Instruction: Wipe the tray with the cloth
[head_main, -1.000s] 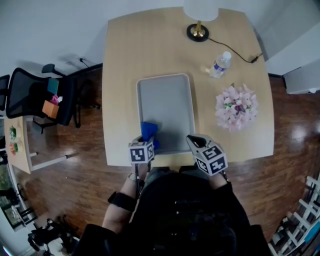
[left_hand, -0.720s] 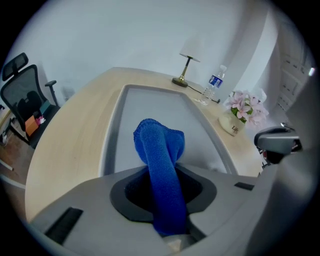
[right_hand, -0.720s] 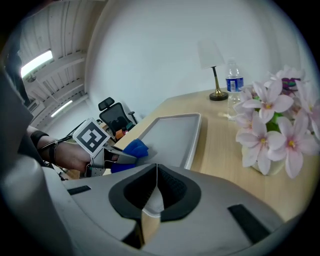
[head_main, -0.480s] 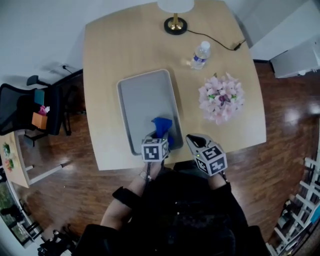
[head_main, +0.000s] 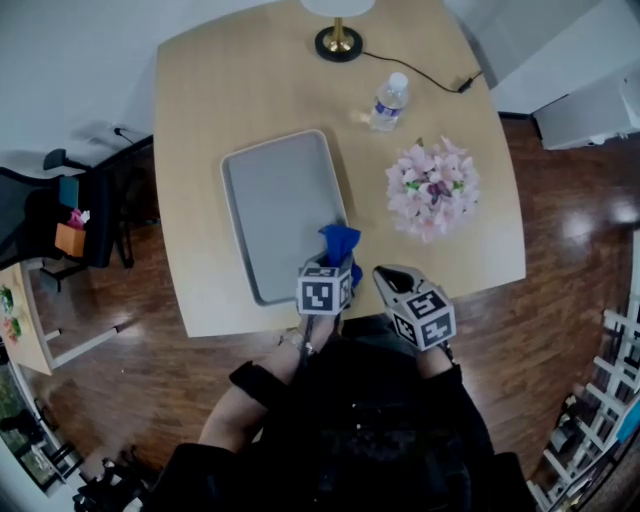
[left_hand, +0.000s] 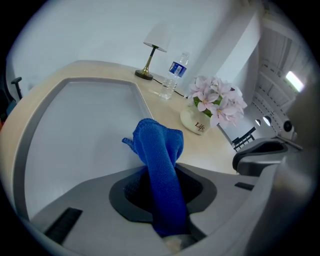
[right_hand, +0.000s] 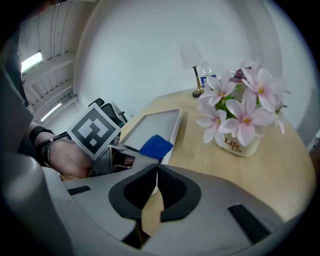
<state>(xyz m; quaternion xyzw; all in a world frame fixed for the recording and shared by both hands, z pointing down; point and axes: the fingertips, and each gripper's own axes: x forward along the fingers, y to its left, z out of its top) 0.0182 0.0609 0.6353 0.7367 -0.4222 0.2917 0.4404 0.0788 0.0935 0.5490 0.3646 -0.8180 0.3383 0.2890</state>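
Wooden table (head_main: 250, 80), cloth (left_hand: 159, 150) pinched in left tongs (left_hand: 165, 200)

The head view's top edge crops the lamp (head_main: 338, 42), and the left gripper (head_main: 335, 266) covers one corner of the tray (head_main: 280, 200).

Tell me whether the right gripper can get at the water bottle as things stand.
Probably not straight on. The right gripper, shut and empty, sits at the table edge; the flowers stand between it and the water bottle. It would have to go round them.

Overhead head view — all share tray (head_main: 280, 200).
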